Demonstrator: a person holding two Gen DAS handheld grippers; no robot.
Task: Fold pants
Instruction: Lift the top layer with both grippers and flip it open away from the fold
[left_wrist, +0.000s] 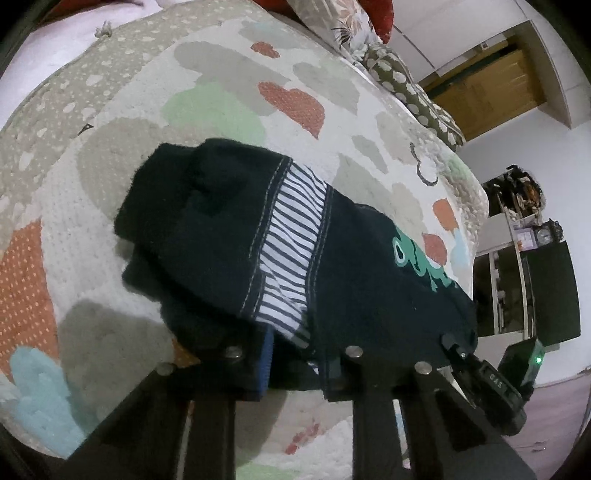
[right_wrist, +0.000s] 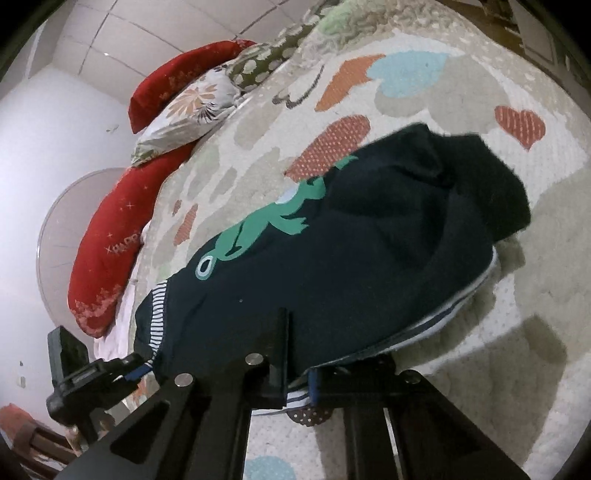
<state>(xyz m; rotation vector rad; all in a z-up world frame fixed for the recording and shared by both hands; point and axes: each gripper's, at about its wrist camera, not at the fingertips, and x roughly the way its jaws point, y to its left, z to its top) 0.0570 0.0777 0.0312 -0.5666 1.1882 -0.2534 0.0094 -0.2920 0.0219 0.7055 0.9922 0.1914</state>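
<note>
Readable text, two items only.

1. Red pillow, right wrist view, at 9 o'clock of frame: pale lettering "HAPP" on its lower half, with a small cross-shaped mark just ahead of the H. The word runs on past the pillow's edge, and the rest is hidden.

2. Black device, left wrist view, at 4 o'clock of frame: small pale letters on its top face, apparently "DAS"; blurred, reading uncertain.

Green print on the dark pants: no letters can be made out in either view.
</note>
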